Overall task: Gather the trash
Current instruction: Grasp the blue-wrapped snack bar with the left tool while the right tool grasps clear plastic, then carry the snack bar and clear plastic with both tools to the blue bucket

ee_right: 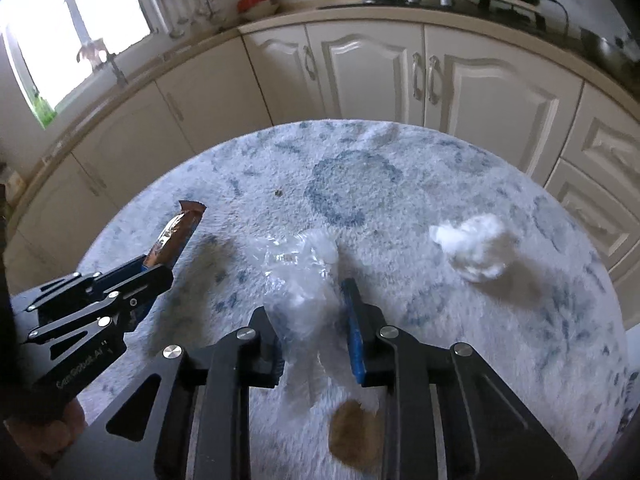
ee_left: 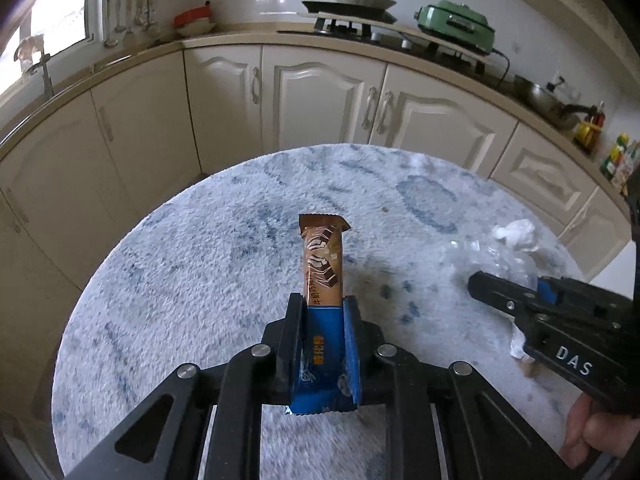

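While the left gripper (ee_left: 322, 300) clamps a brown snack wrapper (ee_left: 323, 258) at centre frame, its fingers (ee_left: 294, 320) tight on it, the right gripper (ee_right: 310, 312) pinches a clear plastic bag (ee_right: 298, 276) (crumpled) above the furry surface (ee_right: 400, 160); a tissue wad (ee_right: 474, 246) lies centre right.

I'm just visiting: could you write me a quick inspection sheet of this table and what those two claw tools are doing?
Surface: round table under a fluffy blue-white cover.
Job's things: snack bar wrapper, clear plastic bag, crumpled white tissue.
Clutter: brown round piece, small dark crumb.
Grippers: left gripper shut on the wrapper; right gripper shut on the bag.
Cables: black cord from the green cooker.
Surroundings: cream kitchen cabinets, stove, window.
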`<action>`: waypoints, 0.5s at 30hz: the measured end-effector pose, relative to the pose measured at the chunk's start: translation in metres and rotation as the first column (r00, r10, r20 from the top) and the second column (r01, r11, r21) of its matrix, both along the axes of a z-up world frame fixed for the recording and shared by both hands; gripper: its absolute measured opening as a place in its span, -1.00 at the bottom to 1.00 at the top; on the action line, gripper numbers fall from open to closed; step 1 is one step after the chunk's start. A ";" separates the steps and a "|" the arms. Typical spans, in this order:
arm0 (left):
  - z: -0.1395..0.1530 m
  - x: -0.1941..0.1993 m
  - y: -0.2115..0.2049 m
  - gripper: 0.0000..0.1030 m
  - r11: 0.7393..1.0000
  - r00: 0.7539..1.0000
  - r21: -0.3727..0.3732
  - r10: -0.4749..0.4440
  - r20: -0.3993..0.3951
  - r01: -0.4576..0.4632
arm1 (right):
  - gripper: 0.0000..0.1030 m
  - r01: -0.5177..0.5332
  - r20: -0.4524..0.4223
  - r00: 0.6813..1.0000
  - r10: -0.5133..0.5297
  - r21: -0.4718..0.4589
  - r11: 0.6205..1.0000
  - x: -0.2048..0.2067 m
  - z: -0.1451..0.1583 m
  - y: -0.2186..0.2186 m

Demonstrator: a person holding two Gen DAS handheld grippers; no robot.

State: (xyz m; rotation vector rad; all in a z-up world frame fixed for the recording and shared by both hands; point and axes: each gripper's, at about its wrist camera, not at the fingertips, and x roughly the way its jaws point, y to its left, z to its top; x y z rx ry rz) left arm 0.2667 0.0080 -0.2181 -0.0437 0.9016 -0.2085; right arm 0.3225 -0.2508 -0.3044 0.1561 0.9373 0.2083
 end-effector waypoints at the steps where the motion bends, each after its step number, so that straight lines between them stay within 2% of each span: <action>1: 0.004 -0.004 0.001 -0.71 1.000 1.000 -0.005 -0.002 0.007 0.002 | -0.52 0.005 0.006 1.000 -0.005 0.016 1.000 -0.006 0.004 -0.004; 5: 0.019 -0.030 0.003 -0.71 0.999 0.999 -0.033 -0.010 0.031 0.011 | -0.52 0.030 0.034 0.999 -0.032 0.057 0.998 -0.031 0.021 -0.018; 15: 0.060 -0.092 -0.018 -0.71 0.998 0.992 -0.031 -0.053 0.118 0.057 | -0.52 0.134 0.125 0.982 -0.143 0.083 0.988 -0.102 0.063 -0.070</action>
